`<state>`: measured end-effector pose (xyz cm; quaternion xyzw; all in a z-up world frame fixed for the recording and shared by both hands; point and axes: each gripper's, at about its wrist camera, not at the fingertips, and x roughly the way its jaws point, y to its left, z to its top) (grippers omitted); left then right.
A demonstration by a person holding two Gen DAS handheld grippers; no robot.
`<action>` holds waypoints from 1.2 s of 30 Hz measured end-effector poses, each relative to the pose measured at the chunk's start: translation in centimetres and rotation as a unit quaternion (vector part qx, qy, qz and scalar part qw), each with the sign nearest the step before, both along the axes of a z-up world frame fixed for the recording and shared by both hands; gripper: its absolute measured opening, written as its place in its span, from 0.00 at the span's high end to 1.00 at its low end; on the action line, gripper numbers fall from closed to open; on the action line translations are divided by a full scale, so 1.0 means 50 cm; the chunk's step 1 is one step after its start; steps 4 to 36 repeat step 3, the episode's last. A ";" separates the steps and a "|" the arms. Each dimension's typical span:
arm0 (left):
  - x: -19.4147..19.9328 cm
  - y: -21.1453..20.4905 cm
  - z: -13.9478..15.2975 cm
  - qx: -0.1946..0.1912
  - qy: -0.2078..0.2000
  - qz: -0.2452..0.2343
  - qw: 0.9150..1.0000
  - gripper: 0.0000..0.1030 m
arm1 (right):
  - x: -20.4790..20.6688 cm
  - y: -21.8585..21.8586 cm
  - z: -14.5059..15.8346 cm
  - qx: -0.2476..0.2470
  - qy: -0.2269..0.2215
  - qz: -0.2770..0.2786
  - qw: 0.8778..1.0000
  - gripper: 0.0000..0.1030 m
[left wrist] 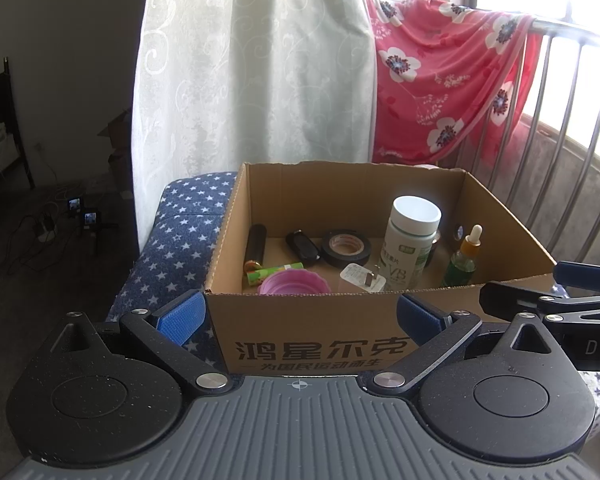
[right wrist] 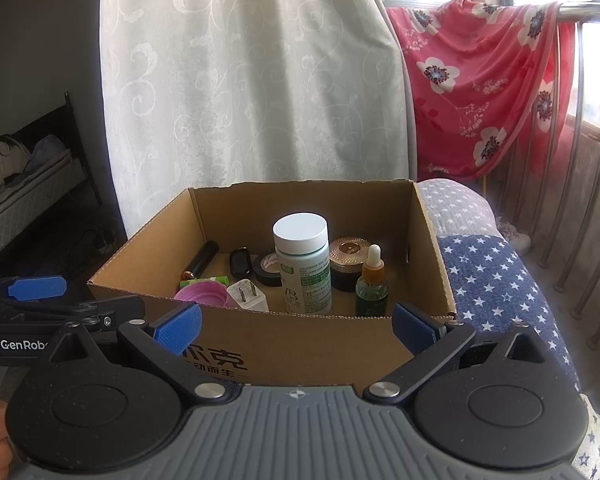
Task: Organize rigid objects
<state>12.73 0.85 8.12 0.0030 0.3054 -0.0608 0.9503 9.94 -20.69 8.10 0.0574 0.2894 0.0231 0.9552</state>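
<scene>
Both tools, left tool (left wrist: 298,314) and right tool (right wrist: 296,326), gape wide, empty, before the cardboard box (right wrist: 300,344). Inside it stands the white pill bottle (right wrist: 305,266): stiff, light, slick plastic, we judge; we'd grab mid-body below the cap.

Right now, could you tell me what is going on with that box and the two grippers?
A person holds both grippers in front of an open cardboard box sitting on a star-patterned cushion. The left gripper and right gripper are both open and hold nothing. Inside the box stand a white-capped bottle and a dropper bottle, with a tape roll and a pink cup lying nearby.
</scene>
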 end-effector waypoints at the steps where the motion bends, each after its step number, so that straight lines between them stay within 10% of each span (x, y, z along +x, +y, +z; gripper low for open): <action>1: 0.000 0.000 0.000 0.000 0.000 0.000 1.000 0.00 | 0.000 0.000 0.000 0.000 0.000 0.000 1.000 0.00; 36: 0.000 0.000 0.000 0.000 -0.001 0.000 1.000 0.00 | 0.000 0.000 0.000 0.000 0.000 0.000 1.000 0.00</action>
